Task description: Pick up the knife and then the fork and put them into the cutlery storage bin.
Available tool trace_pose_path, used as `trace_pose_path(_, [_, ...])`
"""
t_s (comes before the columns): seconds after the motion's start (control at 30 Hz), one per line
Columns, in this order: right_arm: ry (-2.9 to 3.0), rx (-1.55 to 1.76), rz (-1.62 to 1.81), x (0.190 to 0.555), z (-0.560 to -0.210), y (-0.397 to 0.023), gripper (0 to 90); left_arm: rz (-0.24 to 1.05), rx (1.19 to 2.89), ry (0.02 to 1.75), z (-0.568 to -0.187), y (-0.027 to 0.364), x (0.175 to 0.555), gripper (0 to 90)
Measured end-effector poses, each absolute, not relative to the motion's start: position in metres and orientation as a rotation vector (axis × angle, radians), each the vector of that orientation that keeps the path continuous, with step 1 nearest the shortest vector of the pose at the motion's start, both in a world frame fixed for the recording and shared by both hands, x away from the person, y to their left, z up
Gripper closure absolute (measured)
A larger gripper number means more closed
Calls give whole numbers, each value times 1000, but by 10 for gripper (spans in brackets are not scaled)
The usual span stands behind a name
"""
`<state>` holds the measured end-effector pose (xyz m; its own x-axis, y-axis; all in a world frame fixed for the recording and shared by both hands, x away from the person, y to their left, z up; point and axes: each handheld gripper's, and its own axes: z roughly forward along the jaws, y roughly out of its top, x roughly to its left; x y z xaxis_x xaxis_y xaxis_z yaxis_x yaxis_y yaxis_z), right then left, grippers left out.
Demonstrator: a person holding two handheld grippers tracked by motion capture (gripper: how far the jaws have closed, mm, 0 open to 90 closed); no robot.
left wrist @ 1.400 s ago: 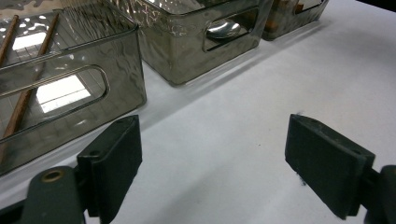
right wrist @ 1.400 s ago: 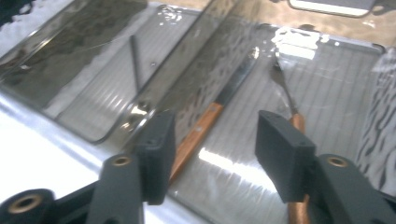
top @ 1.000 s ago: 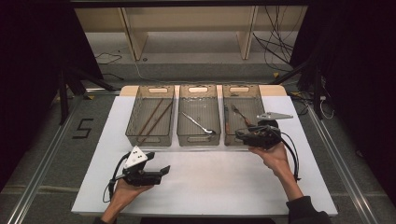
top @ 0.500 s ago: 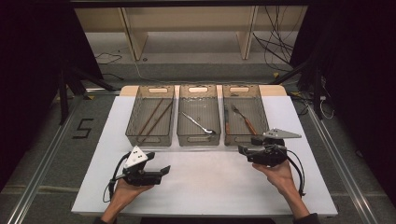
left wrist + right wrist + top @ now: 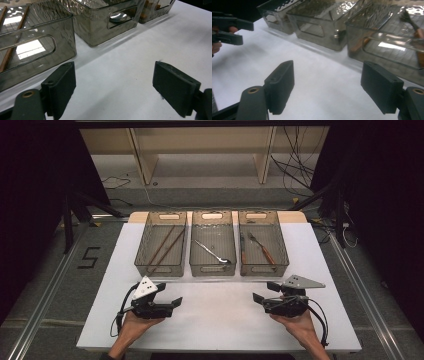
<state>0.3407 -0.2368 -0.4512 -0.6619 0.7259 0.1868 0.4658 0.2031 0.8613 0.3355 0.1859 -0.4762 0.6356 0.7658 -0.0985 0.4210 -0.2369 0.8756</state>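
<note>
Three clear smoky bins stand in a row at the back of the white table (image 5: 220,315). The left bin (image 5: 161,245) holds two brown chopsticks (image 5: 165,246). A metal spoon (image 5: 214,254) lies in the middle bin (image 5: 212,244). The right bin (image 5: 262,244) holds a brown-handled fork (image 5: 264,249) and a knife (image 5: 243,248). My left gripper (image 5: 168,294) rests low at the front left, open, with bare table between its jaws (image 5: 117,87). At the front right my right gripper (image 5: 264,291) is open too, nothing between its jaws (image 5: 330,87).
Both hands come in from the table's front edge. The bins' near walls stand just ahead of each gripper (image 5: 37,52) (image 5: 387,47). The left gripper (image 5: 227,30) shows far off in the right gripper view. Cables and a wooden shelf frame (image 5: 200,150) lie beyond the table.
My right gripper has drawn back from over the right bin toward the table's front and come lower. The left gripper has stayed put.
</note>
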Motion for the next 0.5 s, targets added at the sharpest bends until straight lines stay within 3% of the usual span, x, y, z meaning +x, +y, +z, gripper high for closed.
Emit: trace_pose_path(0.5, [2190,1108,1480,322,-461,-240,205,408,1849,939,-477,188,335,182])
